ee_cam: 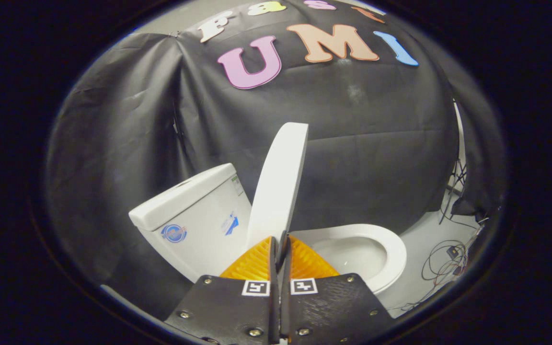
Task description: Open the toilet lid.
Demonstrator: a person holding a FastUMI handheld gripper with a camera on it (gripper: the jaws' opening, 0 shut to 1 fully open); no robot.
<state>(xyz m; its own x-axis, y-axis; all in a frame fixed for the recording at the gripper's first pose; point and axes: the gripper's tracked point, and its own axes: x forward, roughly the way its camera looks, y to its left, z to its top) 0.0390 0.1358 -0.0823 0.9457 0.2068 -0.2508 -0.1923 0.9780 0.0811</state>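
A white toilet stands ahead, its tank [194, 215] to the left of the fingers and its open bowl and seat [391, 249] to their right. The white lid [278, 187] is raised, standing nearly upright and leaning slightly toward the tank. My gripper [281, 247] is shut on the lid's lower edge; both fingers press on it from either side, and the lid rises straight up from between them.
The black cloth wall [352, 143] hangs close behind the toilet. To the right of the bowl, cables [448, 261] lie on the pale floor [424, 239], and a thin stand [455, 184] leans by the cloth's edge.
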